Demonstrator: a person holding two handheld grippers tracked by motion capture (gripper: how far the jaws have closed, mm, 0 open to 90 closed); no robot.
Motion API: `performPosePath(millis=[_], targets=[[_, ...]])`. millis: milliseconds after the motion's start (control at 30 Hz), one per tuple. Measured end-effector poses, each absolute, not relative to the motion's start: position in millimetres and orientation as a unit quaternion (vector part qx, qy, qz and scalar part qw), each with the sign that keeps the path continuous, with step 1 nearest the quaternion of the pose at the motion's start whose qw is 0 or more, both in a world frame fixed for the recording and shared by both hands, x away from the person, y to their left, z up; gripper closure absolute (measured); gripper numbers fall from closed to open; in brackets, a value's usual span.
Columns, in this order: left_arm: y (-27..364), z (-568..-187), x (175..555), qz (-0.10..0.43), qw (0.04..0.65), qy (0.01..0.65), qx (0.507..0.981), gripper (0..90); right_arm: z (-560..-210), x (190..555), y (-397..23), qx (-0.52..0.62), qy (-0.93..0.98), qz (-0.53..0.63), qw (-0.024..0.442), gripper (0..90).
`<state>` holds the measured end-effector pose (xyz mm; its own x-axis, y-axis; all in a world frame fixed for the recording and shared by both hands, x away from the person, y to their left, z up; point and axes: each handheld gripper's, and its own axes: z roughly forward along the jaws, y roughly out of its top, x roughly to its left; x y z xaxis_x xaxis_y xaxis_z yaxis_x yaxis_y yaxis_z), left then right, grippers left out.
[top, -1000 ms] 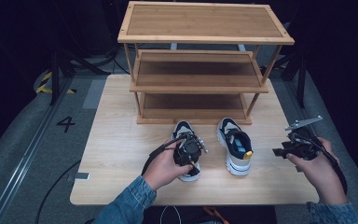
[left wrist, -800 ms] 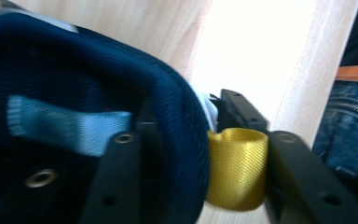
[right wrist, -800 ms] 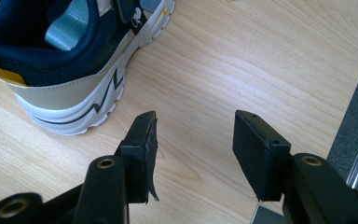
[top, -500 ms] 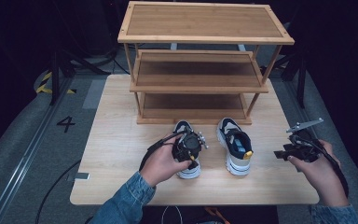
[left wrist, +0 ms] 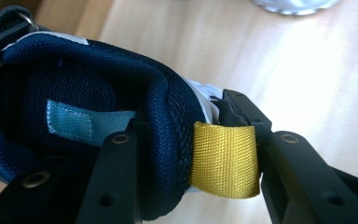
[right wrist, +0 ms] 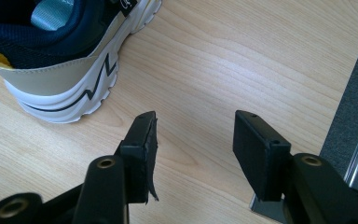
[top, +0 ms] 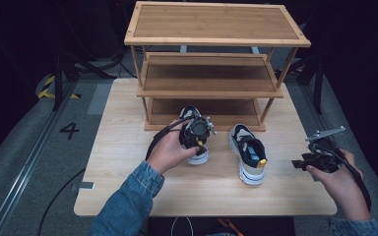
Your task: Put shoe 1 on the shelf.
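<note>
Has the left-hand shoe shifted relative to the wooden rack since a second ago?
Yes. The navy-and-white left shoe, clamped at the heel by the left gripper, has moved toward the wooden three-tier rack.

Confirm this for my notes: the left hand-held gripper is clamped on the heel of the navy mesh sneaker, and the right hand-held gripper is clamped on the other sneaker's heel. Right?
Not quite. The right hand-held gripper holds nothing: the right gripper view shows its jaws open over the light wooden table, beside the other sneaker. The left hand-held gripper is indeed clamped on the navy mesh sneaker's heel.
</note>
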<state>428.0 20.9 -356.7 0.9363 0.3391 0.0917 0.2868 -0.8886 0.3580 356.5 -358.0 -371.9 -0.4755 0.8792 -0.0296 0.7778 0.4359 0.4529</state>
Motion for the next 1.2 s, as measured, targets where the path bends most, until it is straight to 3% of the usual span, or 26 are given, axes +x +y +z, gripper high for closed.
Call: performPosePath(millis=[567, 933, 1133, 1200], targets=[[23, -377, 488, 0.079, 0.169, 0.162, 0.969, 59.6, -374, 358, -354, 0.489, 0.841, 0.194, 0.128, 50.5], [28, -387, 501, 0.074, 0.183, 0.155, 0.968, 59.3, -374, 359, -350, 0.483, 0.844, 0.195, 0.127, 50.5], [28, -383, 497, 0.085, 0.189, 0.196, 0.958, 40.5, -373, 358, -349, 0.483, 0.844, 0.195, 0.126, 50.4], [28, -383, 495, 0.086, 0.196, 0.197, 0.957, 38.1, -373, 358, -348, 0.483, 0.844, 0.196, 0.127, 50.4]])
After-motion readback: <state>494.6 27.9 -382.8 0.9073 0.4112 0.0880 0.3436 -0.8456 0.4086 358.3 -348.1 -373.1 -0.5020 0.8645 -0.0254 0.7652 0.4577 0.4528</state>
